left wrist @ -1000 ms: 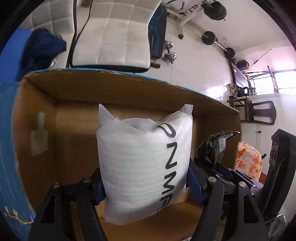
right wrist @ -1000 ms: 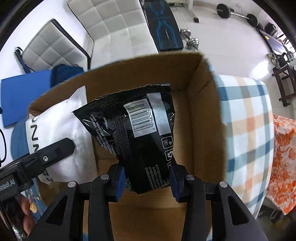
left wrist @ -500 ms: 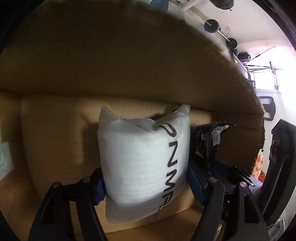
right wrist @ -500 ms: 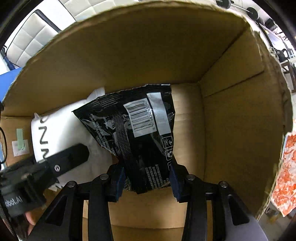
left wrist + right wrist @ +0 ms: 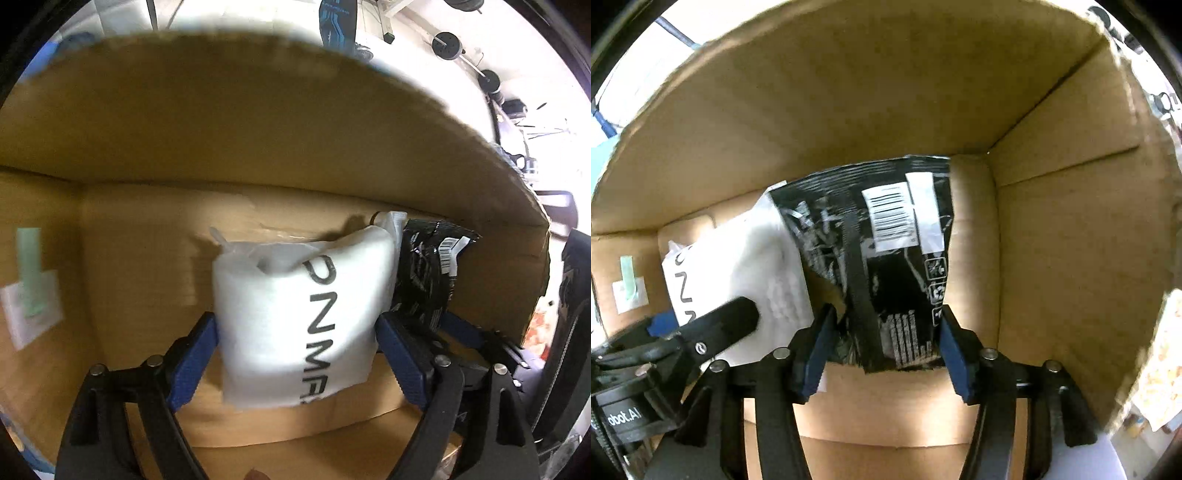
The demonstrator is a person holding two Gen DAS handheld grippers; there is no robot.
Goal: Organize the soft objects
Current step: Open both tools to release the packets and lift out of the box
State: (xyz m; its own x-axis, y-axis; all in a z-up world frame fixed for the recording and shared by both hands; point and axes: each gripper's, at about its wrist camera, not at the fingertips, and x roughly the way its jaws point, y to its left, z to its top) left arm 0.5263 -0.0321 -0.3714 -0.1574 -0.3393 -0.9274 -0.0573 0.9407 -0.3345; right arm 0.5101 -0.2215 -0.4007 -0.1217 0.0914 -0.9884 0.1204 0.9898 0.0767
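Note:
A white foam pouch (image 5: 295, 317) with black letters lies on the floor of the cardboard box (image 5: 221, 140). My left gripper (image 5: 297, 339) straddles its lower part, and its blue pads have spread slightly off the sides. A black snack bag (image 5: 882, 266) with a barcode lies right of the pouch; it also shows in the left wrist view (image 5: 428, 280). My right gripper (image 5: 882, 343) brackets the bag's lower end, jaws parted. The white pouch (image 5: 746, 269) and the left gripper's finger (image 5: 713, 332) show in the right wrist view.
The box's walls (image 5: 1071, 240) close in on all sides. A green and white taped label (image 5: 31, 288) sits on the left wall. Gym weights (image 5: 454, 44) and white floor show beyond the far rim. An orange patterned cloth (image 5: 1160, 369) lies outside at the right.
Both grippers sank deeper into the box with their loads. The pouch and the bag now rest on the box floor, and both sets of jaws have widened around them.

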